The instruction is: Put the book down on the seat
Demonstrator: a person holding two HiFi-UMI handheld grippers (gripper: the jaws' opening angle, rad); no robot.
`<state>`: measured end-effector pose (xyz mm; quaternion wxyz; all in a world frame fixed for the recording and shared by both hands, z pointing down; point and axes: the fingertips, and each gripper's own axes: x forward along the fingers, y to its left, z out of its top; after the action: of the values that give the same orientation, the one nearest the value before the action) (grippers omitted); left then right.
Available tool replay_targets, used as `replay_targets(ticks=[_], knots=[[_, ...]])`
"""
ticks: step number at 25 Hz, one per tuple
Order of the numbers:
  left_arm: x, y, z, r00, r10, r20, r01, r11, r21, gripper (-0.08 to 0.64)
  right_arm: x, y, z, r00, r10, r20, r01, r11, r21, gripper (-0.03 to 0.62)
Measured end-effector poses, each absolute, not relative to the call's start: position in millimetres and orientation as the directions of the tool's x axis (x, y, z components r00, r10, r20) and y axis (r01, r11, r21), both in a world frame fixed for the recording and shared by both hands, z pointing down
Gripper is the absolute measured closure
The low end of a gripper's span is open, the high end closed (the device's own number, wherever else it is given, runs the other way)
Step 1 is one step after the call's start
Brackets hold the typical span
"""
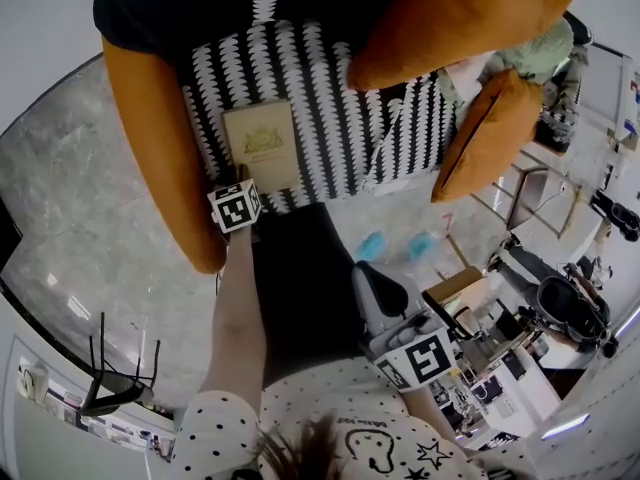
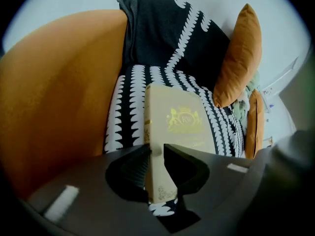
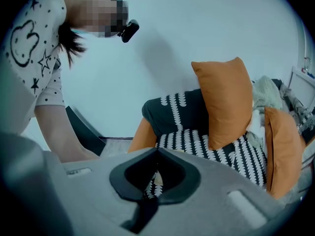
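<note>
A beige book (image 1: 262, 146) with a gold crest lies flat on the black-and-white patterned seat (image 1: 340, 138) of an orange armchair. My left gripper (image 1: 243, 185) points steeply down at the book's near edge. In the left gripper view the book (image 2: 179, 122) runs away from me, and my left gripper (image 2: 156, 154) is shut on its near spine corner, a pad pressing on each side. My right gripper (image 1: 366, 274) hangs over the floor in front of the chair. Its jaws (image 3: 157, 150) are shut with nothing between them, and the seat (image 3: 197, 139) lies beyond.
The orange armrest (image 1: 160, 138) rises left of the book. Two orange cushions (image 1: 450, 18) (image 1: 490, 133) lean at the seat's right. Blue slippers (image 1: 370, 246) lie on the grey floor. A cluttered table (image 1: 520, 368) stands at the right and a black chair (image 1: 115, 378) at lower left.
</note>
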<state>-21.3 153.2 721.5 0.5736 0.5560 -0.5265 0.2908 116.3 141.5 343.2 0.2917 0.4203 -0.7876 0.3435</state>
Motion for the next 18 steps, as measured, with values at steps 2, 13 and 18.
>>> replay_targets(ticks=[2, 13, 18], knots=[[-23, 151, 709, 0.278, -0.261, 0.924, -0.918, 0.212, 0.336, 0.523, 116, 142, 332, -0.479, -0.472, 0.740, -0.861, 0.415, -0.293, 0.594], [-37, 151, 697, 0.207, -0.276, 0.939, -0.940, 0.211, 0.269, 0.566, 106, 146, 326, -0.498, -0.499, 0.709, -0.851, 0.438, -0.289, 0.594], [-41, 142, 678, 0.174, -0.343, 0.923, -0.944, 0.208, 0.256, 0.566, 108, 145, 319, -0.507, -0.517, 0.689, -0.846, 0.453, -0.282, 0.594]])
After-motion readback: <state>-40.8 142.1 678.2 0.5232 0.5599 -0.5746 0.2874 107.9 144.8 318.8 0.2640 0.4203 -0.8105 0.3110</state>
